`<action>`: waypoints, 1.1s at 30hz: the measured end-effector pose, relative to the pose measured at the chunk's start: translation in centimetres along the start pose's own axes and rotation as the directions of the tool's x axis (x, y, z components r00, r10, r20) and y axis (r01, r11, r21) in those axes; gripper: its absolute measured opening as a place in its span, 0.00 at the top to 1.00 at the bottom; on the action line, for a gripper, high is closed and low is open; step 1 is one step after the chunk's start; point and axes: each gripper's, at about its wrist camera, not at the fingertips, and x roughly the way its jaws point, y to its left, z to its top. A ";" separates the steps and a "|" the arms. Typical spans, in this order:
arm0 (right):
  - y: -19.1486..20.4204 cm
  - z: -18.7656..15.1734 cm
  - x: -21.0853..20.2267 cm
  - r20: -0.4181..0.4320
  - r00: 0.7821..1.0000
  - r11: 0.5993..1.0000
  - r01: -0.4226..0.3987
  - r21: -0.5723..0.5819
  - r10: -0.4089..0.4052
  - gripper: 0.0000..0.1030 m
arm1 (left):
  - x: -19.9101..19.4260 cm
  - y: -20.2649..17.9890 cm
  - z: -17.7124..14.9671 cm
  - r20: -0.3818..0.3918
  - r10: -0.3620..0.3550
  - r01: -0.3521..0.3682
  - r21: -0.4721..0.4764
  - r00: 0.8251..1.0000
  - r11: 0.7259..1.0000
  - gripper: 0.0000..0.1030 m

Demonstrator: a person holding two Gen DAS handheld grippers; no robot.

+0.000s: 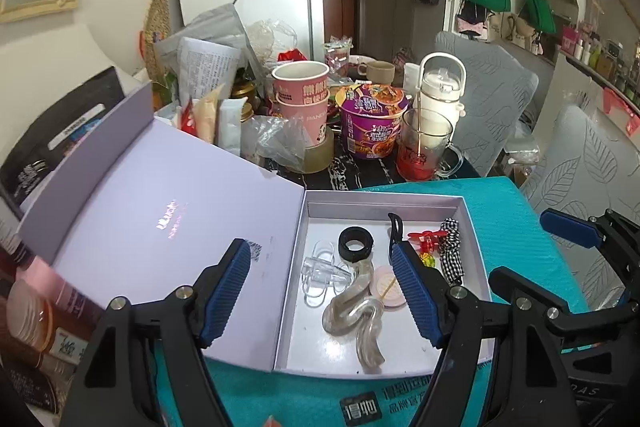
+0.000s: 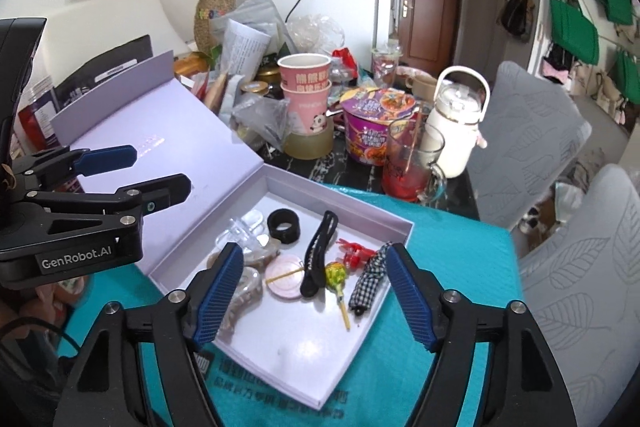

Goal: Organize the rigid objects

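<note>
An open lilac box (image 1: 478, 259) (image 2: 400, 239) lies on a teal mat, its lid (image 1: 160, 219) (image 2: 160, 131) folded back to the left. In it lie a black ring (image 1: 355, 243) (image 2: 284, 225), a clear clip (image 1: 320, 267), a wavy translucent clip (image 1: 356, 311) (image 2: 244, 291), a pink disc (image 1: 386, 286) (image 2: 285, 277), a black hair clip (image 2: 318, 259), a red clip (image 1: 426, 239) (image 2: 354, 251), a lollipop (image 2: 336, 277) and a checked bow (image 1: 451, 251) (image 2: 370, 277). My left gripper (image 1: 320, 287) (image 2: 160, 171) is open above the box's left half. My right gripper (image 2: 312, 291) (image 1: 536, 247) is open above the box.
Behind the box stand stacked pink paper cups (image 1: 302, 87) (image 2: 306, 83), a tape roll (image 1: 316, 155) (image 2: 310, 143), a purple noodle bowl (image 1: 374, 119) (image 2: 376, 119), a glass mug with red liquid (image 1: 424, 147) (image 2: 412, 163) and a white bottle (image 1: 442, 99) (image 2: 456, 119). Grey chairs (image 2: 540, 147) stand at right.
</note>
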 end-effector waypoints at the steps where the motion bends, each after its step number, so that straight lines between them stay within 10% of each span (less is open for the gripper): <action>1: 0.2 -0.1 -0.6 0.010 1.000 1.000 0.008 -0.011 -0.008 0.24 | -0.6 0.0 -0.1 0.009 0.000 0.000 -0.002 1.000 1.000 0.19; 33: 3.9 -8.7 -11.8 0.120 0.986 0.992 0.109 0.061 -0.116 0.11 | -11.2 0.2 -10.9 0.075 0.071 -0.069 -0.030 0.995 0.997 0.18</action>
